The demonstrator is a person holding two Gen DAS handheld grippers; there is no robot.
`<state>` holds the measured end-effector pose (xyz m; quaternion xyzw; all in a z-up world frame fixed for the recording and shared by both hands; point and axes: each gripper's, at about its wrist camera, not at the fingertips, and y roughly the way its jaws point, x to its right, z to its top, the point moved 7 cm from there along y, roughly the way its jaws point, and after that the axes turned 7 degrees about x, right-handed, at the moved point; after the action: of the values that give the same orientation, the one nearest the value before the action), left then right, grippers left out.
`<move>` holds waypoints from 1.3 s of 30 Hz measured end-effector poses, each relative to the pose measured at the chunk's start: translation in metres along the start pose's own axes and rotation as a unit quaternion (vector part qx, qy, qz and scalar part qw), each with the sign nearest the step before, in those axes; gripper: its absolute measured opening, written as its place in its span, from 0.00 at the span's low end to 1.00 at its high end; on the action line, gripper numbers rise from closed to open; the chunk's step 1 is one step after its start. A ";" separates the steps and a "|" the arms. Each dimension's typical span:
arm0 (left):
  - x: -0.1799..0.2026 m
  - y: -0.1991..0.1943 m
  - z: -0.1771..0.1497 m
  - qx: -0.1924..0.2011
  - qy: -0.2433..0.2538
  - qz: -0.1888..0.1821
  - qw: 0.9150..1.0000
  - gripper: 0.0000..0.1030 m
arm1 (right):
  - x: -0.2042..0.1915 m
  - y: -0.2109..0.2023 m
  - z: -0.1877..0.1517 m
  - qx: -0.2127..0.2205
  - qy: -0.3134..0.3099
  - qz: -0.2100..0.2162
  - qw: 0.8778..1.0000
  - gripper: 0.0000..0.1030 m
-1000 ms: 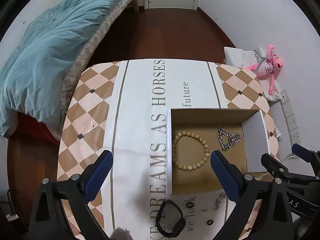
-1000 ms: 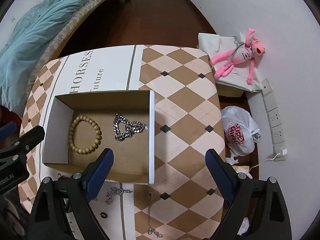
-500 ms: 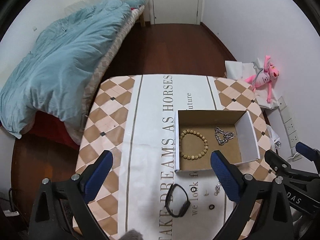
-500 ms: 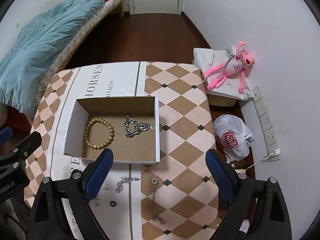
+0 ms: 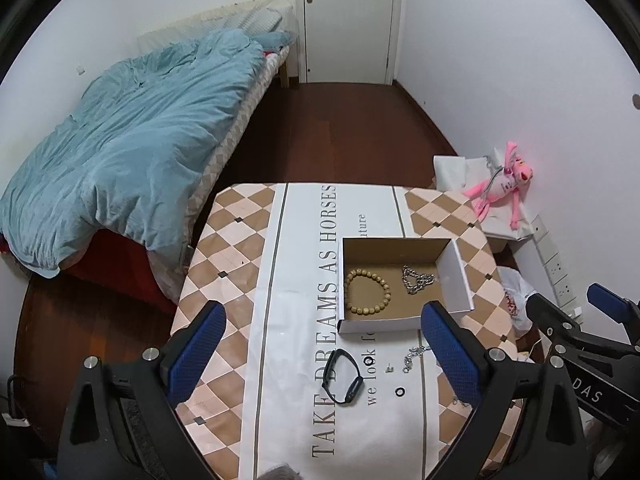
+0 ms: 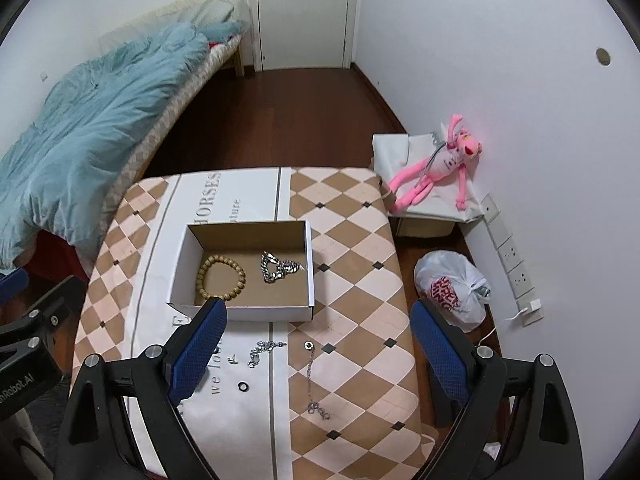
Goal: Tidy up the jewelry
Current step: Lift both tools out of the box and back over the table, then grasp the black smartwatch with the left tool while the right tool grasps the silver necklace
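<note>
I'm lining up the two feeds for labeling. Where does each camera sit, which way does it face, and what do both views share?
Left wrist: on the left gripper, high over the table's near edge, facing the door; its open blue fingers frame the black wristband, and the right gripper shows at right.
Right wrist: on the right gripper, further right, same heading; the left gripper shows at left.
Shared: cardboard box holding the wooden bead bracelet and silver chain.
</note>
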<state>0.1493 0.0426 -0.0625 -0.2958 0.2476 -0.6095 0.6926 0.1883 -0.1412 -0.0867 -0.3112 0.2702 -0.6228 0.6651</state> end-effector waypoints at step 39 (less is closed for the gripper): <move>0.006 0.092 -0.146 -0.130 0.063 0.067 0.987 0.97 | 0.009 0.104 -0.180 -0.118 0.066 0.064 0.989 0.03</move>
<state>0.1118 0.0287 -0.2302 -0.3268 0.3872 -0.5422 0.6703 0.1231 -0.1609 -0.2835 -0.3279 0.4049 -0.5617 0.6427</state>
